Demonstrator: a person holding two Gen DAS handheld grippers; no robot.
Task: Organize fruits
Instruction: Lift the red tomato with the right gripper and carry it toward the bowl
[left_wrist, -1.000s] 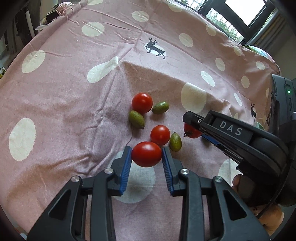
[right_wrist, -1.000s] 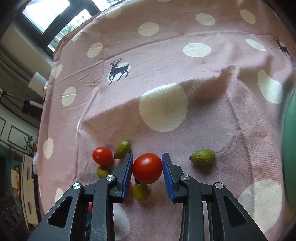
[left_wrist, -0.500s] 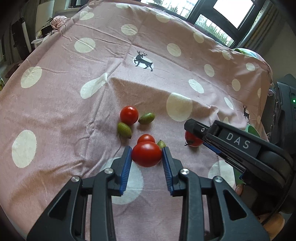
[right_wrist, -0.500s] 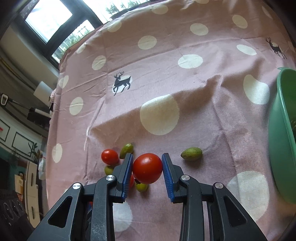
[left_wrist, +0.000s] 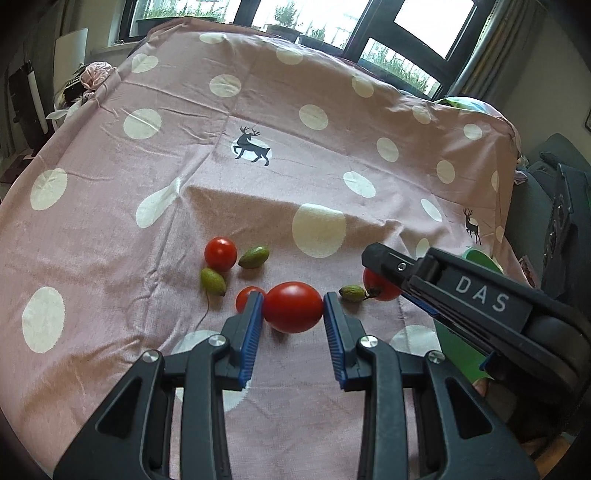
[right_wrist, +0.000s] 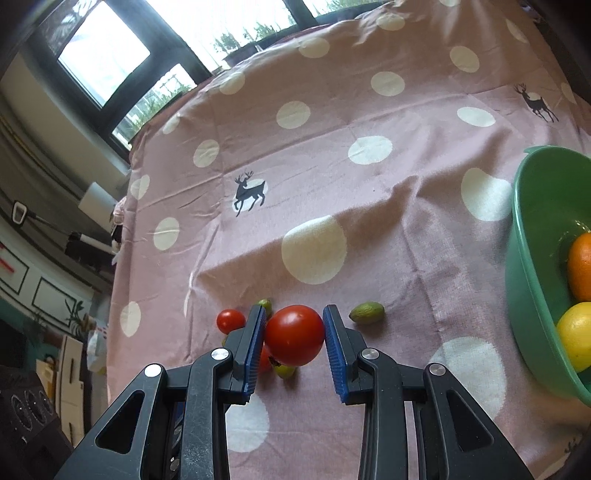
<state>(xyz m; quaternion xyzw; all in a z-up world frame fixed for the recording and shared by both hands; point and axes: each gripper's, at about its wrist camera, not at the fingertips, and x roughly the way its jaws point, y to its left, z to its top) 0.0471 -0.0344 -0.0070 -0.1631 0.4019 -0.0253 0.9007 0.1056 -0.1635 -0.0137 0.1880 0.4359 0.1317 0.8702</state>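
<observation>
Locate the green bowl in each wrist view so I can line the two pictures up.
Left wrist: only a sliver of the green bowl shows at the right, mostly hidden behind the right gripper.
Right wrist: the green bowl fills the right edge, with an orange and a lemon inside.
Shared landmark: the black deer print on the pink dotted cloth, beyond the loose fruit.
</observation>
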